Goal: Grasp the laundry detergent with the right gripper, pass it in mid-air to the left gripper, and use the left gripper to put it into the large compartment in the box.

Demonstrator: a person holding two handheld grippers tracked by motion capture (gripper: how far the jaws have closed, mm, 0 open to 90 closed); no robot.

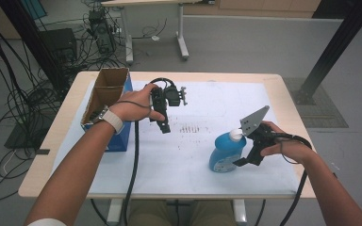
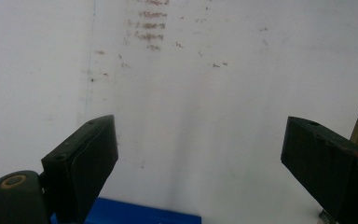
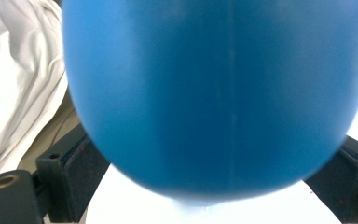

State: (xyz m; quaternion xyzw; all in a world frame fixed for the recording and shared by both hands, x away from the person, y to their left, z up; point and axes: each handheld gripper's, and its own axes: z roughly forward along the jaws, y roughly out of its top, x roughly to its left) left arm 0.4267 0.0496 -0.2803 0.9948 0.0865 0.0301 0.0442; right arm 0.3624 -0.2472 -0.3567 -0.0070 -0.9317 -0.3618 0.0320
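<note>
Right tongs [image 1: 246, 159] pinching rounded blue plastic bottle with white cap [image 1: 227, 150], standing on counter between jaws. Left tongs [image 1: 163, 123] spread, hovering empty, well apart. Risk: smooth curved body slipping, bottle tipping under low squeeze.

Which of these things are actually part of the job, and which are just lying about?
In the job:
blue bottle
right tool, its jaws around the bottle
left tool, open over the white sheet

Lying about:
open cardboard box
cables on the floor

Grey floor [image 1: 245, 42] (cables [image 1: 9, 94] tangled at left) surrounds the wooden table [image 1: 47, 155], black post [image 1: 334, 42] right.
</note>
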